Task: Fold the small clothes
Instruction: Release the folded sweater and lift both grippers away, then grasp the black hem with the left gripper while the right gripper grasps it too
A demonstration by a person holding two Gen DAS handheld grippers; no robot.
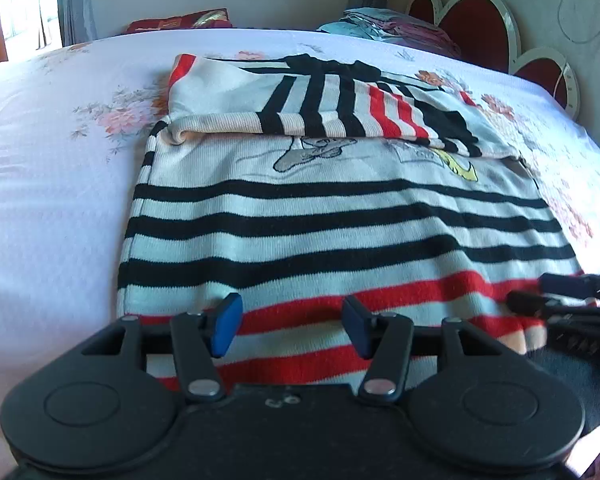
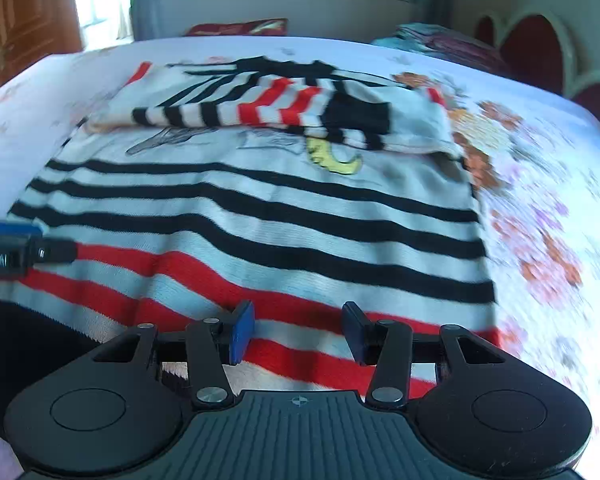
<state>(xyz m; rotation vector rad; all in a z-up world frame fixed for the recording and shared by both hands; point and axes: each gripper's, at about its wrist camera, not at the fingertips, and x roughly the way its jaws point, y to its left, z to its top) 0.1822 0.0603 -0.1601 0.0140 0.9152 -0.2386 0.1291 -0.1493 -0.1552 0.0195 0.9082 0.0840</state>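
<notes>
Where lettering shows, blurred print, left gripper [image 2: 24, 248]

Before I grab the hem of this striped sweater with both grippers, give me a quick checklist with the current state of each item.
1. Left gripper jaws open, nothing between them: ok.
2. Right gripper jaws open, nothing between them: ok.
3. Both grippers over the red-striped hem, side by side: ok.
4. Sleeves already folded across the chest of the sweater: ok.
5. Body lying flat on the bed: ok, slight ripples only.
6. Jaws touching the fabric: cannot tell.
</notes>
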